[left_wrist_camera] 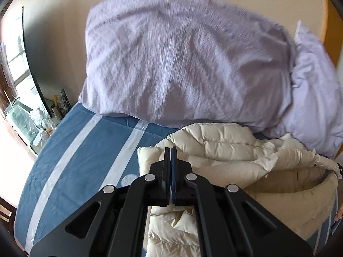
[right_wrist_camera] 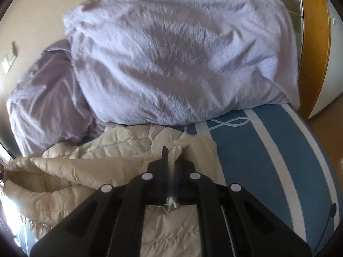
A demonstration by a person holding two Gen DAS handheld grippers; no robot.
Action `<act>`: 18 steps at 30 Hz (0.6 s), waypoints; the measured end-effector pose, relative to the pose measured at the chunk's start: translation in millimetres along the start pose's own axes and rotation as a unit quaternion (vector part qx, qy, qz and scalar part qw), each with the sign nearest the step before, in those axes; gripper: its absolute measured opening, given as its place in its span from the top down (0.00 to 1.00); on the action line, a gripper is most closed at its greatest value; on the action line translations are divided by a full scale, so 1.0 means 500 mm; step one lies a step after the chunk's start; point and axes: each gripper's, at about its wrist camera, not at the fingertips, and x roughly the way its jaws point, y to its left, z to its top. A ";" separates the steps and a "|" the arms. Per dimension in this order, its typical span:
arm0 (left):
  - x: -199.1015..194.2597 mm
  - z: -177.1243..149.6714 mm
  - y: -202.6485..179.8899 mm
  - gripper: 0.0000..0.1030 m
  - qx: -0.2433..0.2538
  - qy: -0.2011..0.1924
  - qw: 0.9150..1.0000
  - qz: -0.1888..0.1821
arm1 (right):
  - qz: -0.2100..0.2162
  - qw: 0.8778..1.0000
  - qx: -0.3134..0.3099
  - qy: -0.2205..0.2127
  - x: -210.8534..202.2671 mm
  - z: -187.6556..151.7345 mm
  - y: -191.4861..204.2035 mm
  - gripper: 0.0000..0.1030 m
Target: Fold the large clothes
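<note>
Cream quilted fabric fills the lower middle of both views — a puffer jacket lying crumpled on the blue bed sheet with its pale stripes. From the left wrist camera, the left hand-held gripper hovers over the jacket's folded edge with its fingers pressed together; whether any cloth is caught between them I cannot tell. The right hand-held gripper has its fingers nearly together, pinching a bunched fold of the jacket — pale fabric shows in the narrow gap between them. Behind the jacket and touching it along the far side, a lilac duvet is heaped against the wall, with a wooden headboard at the right.
</note>
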 end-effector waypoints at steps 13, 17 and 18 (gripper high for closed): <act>0.072 0.029 0.009 0.66 -0.015 0.009 1.000 0.002 | 0.013 0.999 0.031 -0.023 0.024 0.012 0.001 0.35; 0.038 0.024 0.011 0.42 -0.012 -0.012 1.000 -0.002 | 0.016 0.999 0.025 -0.041 -0.013 0.008 0.009 0.35; 0.032 0.021 0.009 0.42 -0.011 -0.013 1.000 -0.006 | 0.015 0.999 0.021 -0.043 -0.017 0.005 0.012 0.35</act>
